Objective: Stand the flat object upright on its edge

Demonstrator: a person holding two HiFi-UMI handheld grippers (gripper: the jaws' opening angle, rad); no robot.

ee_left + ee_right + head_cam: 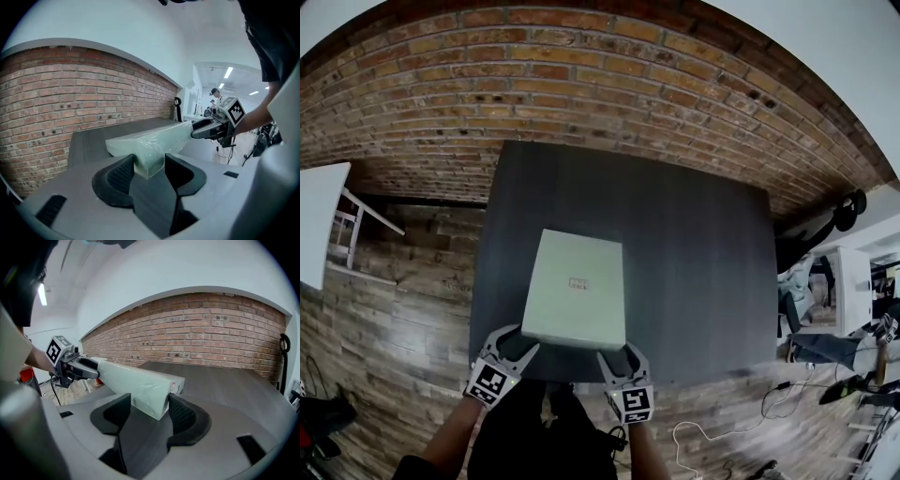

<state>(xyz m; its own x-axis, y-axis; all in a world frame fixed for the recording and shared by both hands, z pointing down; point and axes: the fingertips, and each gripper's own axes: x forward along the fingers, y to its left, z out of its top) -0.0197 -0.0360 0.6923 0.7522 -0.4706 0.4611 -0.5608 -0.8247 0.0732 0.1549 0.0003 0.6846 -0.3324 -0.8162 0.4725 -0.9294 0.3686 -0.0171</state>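
A flat pale-green box [577,286] wrapped in clear film lies on the dark table [703,262], its near edge raised off the top. My left gripper [517,337] holds the box's near left corner. In the left gripper view both pads press on that box [154,140] corner, at the left gripper [149,161]. My right gripper [619,352] is at the near right corner. In the right gripper view the box [136,380] touches only one pad of the right gripper [149,404], with a gap at the other. Each gripper view also shows the opposite gripper: right gripper [211,129], left gripper [77,367].
A brick wall [581,66] runs behind the table's far edge. A white table [319,220] stands at the left on the wood floor. Cables [694,436] and dark gear [848,211] lie on the floor at the right.
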